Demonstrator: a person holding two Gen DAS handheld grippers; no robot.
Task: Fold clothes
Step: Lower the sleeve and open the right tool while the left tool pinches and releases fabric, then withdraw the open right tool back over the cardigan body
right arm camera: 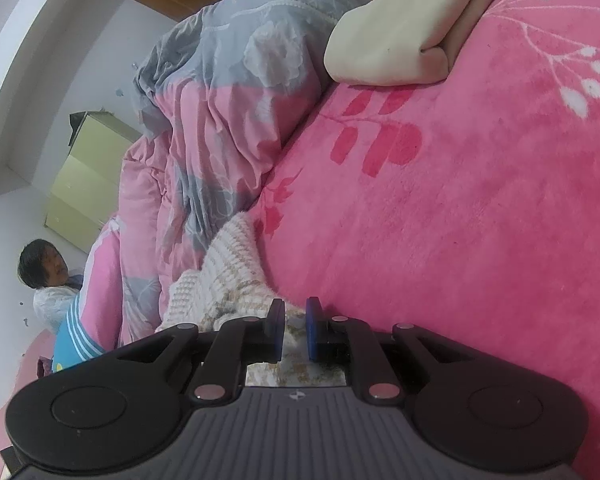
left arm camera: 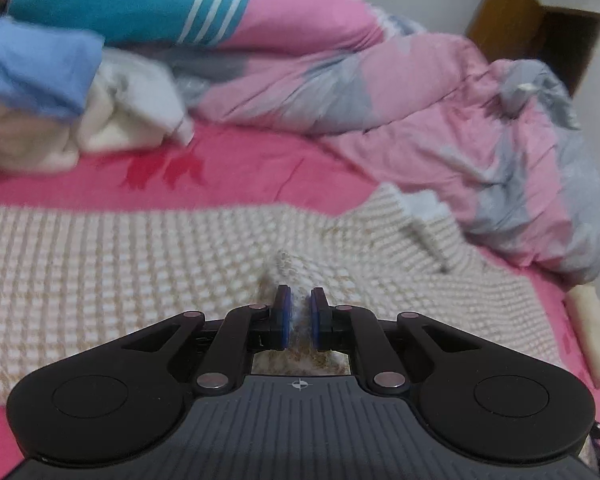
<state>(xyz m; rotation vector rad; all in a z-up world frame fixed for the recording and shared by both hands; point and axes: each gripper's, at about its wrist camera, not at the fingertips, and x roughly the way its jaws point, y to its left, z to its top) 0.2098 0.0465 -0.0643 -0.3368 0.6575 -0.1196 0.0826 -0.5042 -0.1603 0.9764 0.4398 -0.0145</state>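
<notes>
Broadly, the pink bed [left arm camera: 240, 184] carries a rumpled duvet [left arm camera: 440, 120] at two o'clock. Spread centrally lies the cream knit sweater [left arm camera: 120, 272]; the left gripper [left arm camera: 299, 316] and right gripper [right arm camera: 293, 328] each pinch its fabric. No writing is legible.

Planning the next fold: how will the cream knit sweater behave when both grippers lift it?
Likely floppy: the knit sweater already bunches into a ridge between the left gripper fingers. Probably grippy, given its open waffle texture. It may drag on the plush pink blanket.
</notes>
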